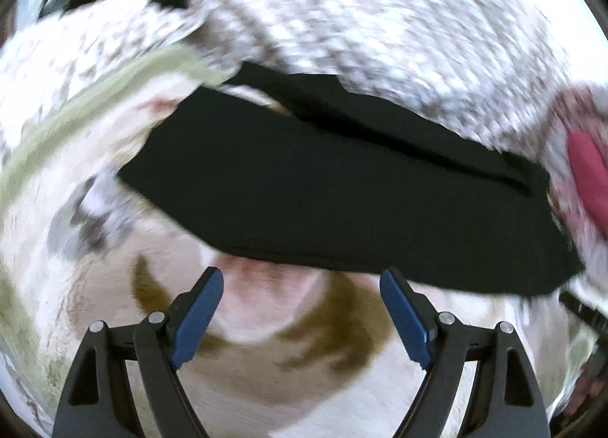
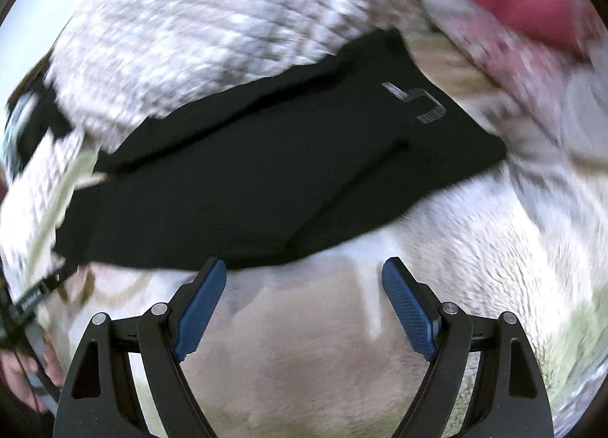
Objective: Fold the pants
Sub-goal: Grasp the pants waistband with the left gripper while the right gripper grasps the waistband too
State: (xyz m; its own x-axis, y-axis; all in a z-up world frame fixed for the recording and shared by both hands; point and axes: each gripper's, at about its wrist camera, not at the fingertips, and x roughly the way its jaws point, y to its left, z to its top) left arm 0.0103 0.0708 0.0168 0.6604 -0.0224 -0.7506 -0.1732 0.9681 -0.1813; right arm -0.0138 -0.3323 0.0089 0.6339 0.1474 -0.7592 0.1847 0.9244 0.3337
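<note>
At the bottom of the left wrist view, the left hand-held gripper stands wide apart with its 2 blue pads gripping nothing. The right hand-held gripper at the bottom of its view is likewise spread wide and empty. Just beyond both lie the black pants, folded into a long band across the middle of each frame on a pale patterned bedcover. A grey printed mark sits on the pants at upper right of the right view; blur makes it unreadable. Farther off, a grey-white knitted blanket fills the top.
</note>
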